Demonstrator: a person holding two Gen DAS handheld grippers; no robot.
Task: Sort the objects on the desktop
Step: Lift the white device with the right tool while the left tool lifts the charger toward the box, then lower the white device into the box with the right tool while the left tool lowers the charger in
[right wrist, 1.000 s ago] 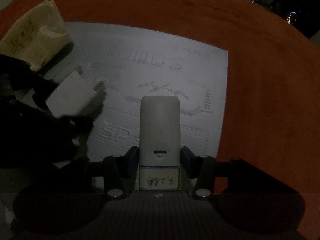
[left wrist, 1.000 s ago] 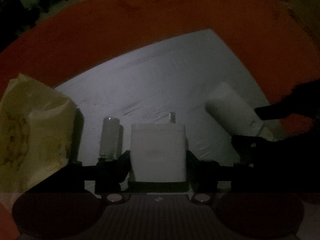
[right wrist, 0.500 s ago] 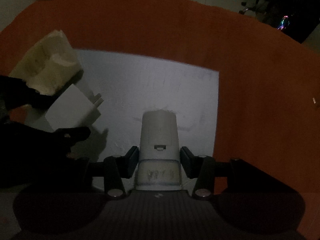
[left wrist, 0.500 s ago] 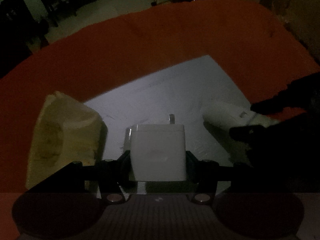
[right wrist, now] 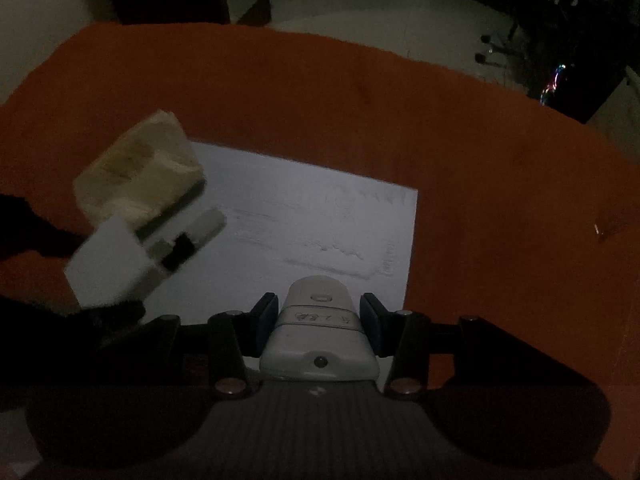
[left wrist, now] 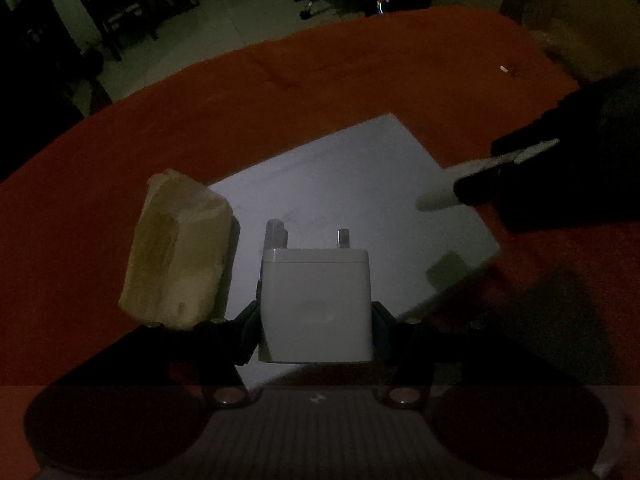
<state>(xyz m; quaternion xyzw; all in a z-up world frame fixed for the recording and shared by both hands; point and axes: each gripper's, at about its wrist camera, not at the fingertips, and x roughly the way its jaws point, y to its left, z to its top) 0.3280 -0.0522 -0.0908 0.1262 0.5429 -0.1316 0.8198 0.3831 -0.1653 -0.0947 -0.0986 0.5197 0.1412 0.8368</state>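
The left gripper is clamped on one white plug adapter, the right gripper on one white remote-like device. Both are held above a white mat on an orange tablecloth, pointing steeply down. One yellowish tissue pack lies at the mat's edge. A dim room with a tiled floor is seen beyond.

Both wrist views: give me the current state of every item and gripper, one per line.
left gripper: shut on the white charger.
white charger: held clear of the mat, prongs pointing away from the camera.
right gripper: shut on the white remote.
white remote: held clear of the mat.
tissue pack: lying at the mat's edge.
small cylinder: lying on the grey mat.
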